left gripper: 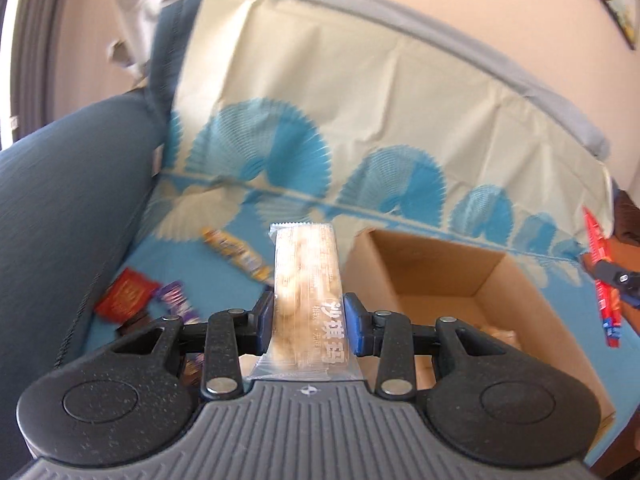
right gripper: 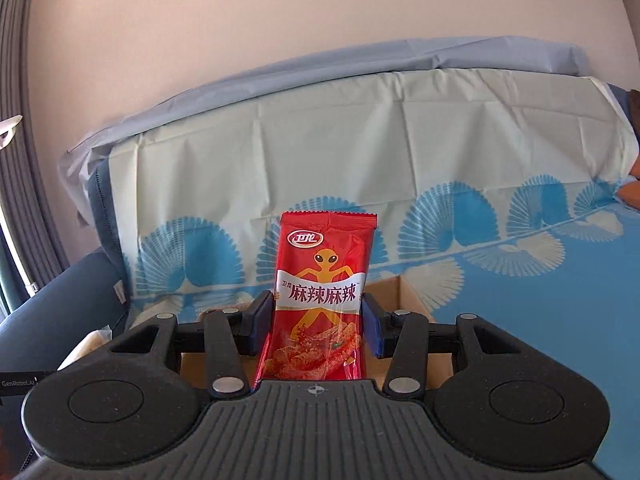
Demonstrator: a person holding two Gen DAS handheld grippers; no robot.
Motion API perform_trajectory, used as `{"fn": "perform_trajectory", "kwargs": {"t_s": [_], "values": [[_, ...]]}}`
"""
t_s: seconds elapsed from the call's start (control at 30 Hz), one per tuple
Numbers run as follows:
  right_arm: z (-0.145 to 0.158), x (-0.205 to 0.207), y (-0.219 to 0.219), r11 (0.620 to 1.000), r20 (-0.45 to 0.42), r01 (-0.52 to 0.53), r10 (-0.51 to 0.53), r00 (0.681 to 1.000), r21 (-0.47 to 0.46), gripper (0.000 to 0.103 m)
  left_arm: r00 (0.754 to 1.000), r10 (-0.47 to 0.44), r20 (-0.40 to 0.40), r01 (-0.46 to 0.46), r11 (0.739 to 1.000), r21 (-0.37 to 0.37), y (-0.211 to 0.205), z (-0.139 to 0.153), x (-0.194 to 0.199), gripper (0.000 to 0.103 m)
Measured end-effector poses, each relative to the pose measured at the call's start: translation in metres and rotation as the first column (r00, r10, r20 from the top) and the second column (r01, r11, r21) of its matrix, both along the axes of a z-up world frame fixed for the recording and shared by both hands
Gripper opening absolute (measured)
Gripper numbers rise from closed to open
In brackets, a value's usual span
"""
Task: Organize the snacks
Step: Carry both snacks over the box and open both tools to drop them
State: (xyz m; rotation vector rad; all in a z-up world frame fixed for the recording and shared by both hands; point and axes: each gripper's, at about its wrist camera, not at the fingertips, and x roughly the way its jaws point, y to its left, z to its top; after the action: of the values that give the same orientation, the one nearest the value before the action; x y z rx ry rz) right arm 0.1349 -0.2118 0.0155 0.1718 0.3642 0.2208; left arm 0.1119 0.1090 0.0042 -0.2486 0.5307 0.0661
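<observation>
My left gripper is shut on a clear-wrapped pale snack bar, which stands upright between its blue pads. It hangs left of an open cardboard box on the blue sofa cover. My right gripper is shut on a red spicy-strip packet, held upright in front of the cardboard box, whose rim shows behind it. In the left wrist view the red packet and the other gripper show at the far right edge. Something pale lies in the box.
Loose snacks lie on the cover to the left: an orange-purple bar, a red packet and a purple wrapper. The dark blue sofa arm rises on the left and the covered backrest behind.
</observation>
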Motion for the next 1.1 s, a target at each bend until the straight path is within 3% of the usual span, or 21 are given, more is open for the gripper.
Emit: {"fn": "perform_trajectory", "kwargs": {"t_s": [0.13, 0.23, 0.3, 0.47, 0.63, 0.77, 0.87, 0.97, 1.1], "values": [[-0.006, -0.003, -0.011, 0.999, -0.01, 0.011, -0.011, 1.0, -0.039, 0.049, 0.992, -0.089, 0.085, 0.089, 0.996, -0.001, -0.036, 0.008, 0.008, 0.04], [-0.008, -0.003, -0.017, 0.997, -0.009, 0.018, -0.019, 1.0, -0.079, 0.049, 0.98, -0.156, 0.125, 0.157, 0.988, 0.002, -0.062, 0.01, 0.014, 0.027], [-0.009, -0.005, -0.021, 0.995, -0.007, 0.021, -0.021, 1.0, -0.099, 0.049, 0.97, -0.194, 0.147, 0.194, 0.981, 0.017, -0.077, 0.009, 0.016, 0.027], [-0.013, -0.003, -0.026, 0.989, -0.009, 0.015, -0.017, 1.0, -0.15, 0.049, 0.959, -0.248, 0.136, 0.242, 0.968, 0.061, -0.107, 0.002, 0.024, 0.025], [-0.016, -0.001, -0.03, 0.986, -0.029, 0.006, -0.01, 1.0, -0.165, 0.049, 0.984, -0.163, 0.074, 0.171, 0.978, -0.117, -0.077, -0.01, 0.041, 0.025], [-0.021, 0.005, -0.028, 0.984, -0.076, -0.013, 0.0, 0.997, -0.177, 0.058, 0.991, -0.129, 0.042, 0.133, 0.983, -0.125, -0.067, -0.013, 0.041, 0.043], [-0.021, 0.005, -0.024, 0.982, -0.068, -0.003, -0.01, 0.998, -0.189, 0.08, 0.99, -0.134, 0.053, 0.139, 0.985, -0.104, -0.068, -0.011, 0.037, 0.051], [-0.021, 0.006, -0.02, 0.982, -0.072, -0.006, -0.008, 0.997, -0.191, 0.081, 0.99, -0.13, 0.053, 0.134, 0.986, -0.097, -0.068, -0.011, 0.036, 0.058], [-0.021, 0.006, -0.014, 0.978, -0.076, -0.014, -0.002, 0.997, -0.207, 0.081, 0.991, -0.123, 0.048, 0.127, 0.986, -0.107, -0.065, -0.011, 0.036, 0.06]]}}
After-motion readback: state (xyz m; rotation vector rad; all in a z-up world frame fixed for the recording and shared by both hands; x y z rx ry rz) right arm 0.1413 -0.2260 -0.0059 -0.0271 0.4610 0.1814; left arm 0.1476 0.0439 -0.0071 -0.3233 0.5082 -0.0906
